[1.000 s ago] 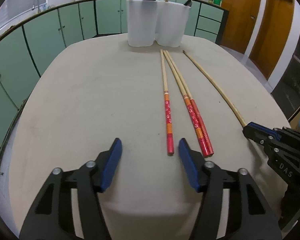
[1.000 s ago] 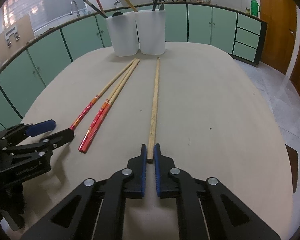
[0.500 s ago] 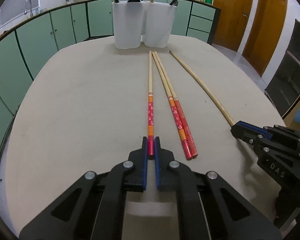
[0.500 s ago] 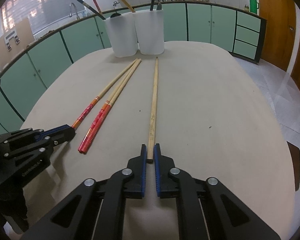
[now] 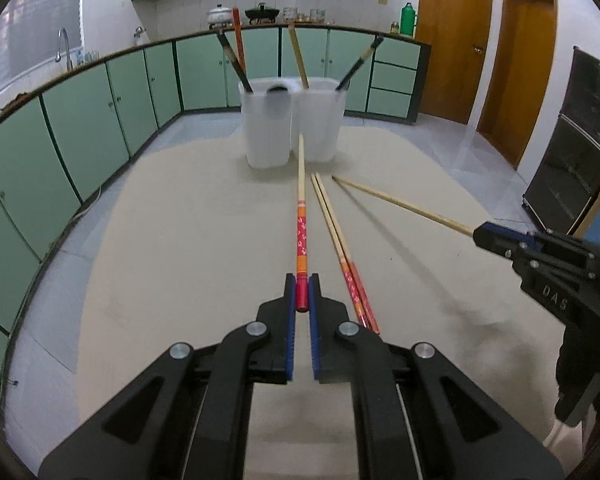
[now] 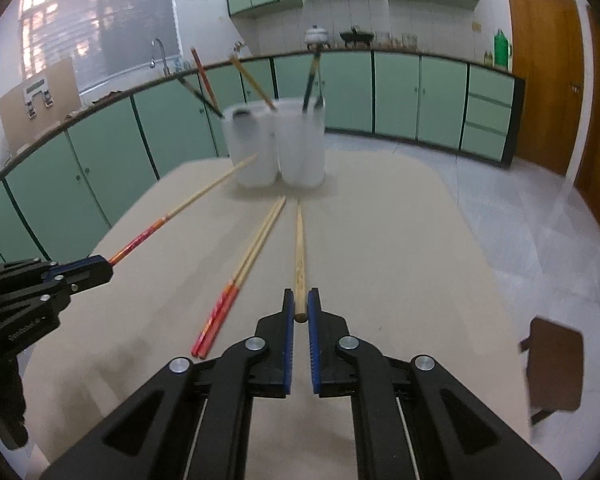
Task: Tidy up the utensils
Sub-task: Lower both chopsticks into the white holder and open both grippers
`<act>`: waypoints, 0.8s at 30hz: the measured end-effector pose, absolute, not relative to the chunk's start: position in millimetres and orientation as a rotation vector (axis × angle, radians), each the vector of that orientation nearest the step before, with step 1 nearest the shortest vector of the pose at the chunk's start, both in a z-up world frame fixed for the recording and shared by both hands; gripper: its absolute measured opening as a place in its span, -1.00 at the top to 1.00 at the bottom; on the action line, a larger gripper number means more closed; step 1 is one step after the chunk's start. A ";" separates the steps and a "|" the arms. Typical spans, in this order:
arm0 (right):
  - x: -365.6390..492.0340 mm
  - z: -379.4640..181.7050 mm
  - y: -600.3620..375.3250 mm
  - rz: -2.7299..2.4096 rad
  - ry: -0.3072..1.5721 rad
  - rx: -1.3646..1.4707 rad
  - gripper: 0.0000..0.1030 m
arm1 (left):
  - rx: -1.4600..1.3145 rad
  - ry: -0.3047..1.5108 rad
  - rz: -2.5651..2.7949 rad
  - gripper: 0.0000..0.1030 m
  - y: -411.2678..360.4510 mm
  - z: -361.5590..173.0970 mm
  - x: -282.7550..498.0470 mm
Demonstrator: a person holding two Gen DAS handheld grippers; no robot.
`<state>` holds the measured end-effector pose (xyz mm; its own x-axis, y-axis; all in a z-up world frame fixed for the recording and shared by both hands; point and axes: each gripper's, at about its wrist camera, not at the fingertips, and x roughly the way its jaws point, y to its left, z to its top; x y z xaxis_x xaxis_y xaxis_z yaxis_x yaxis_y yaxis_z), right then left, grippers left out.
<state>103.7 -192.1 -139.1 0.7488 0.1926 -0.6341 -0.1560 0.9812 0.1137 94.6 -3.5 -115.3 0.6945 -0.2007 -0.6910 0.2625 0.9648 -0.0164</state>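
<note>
My left gripper (image 5: 301, 295) is shut on the red end of a red-patterned chopstick (image 5: 301, 216), which is lifted off the table and points at the two white holders (image 5: 269, 128). My right gripper (image 6: 300, 307) is shut on the near end of a plain wooden chopstick (image 6: 299, 248), also raised. In the left wrist view the right gripper (image 5: 485, 237) shows at the right with the plain chopstick (image 5: 400, 202) sticking out. In the right wrist view the left gripper (image 6: 96, 267) shows at the left with the red-patterned chopstick (image 6: 188, 204). A pair of red-ended chopsticks (image 5: 340, 240) (image 6: 244, 268) lies on the table.
The beige table (image 5: 188, 248) bears the two white holders (image 6: 276, 148) at its far end, with several utensils standing in them. Green cabinets (image 5: 80, 120) run behind and to the left. Wooden doors (image 5: 528, 64) stand at the right. A brown chair seat (image 6: 552, 364) shows beyond the table's right edge.
The left gripper closed on the red-patterned chopstick's end. Both grippers then rose with their chopsticks, lifting them off the table; the pair between them stayed put.
</note>
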 end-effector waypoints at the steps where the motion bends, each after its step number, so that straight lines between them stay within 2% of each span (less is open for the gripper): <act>1: 103.0 -135.2 -192.1 0.191 0.691 0.050 0.87 | 0.079 0.757 -0.263 0.90 -1.3 -112.4 94.5; 10: 106.0 -115.4 -197.2 0.195 0.662 0.049 0.87 | 0.050 0.699 -0.270 0.90 7.4 -85.0 93.5; 24: 153.7 -31.9 -201.5 0.282 0.594 0.018 0.87 | 0.081 0.540 -0.323 0.90 2.3 -7.6 136.1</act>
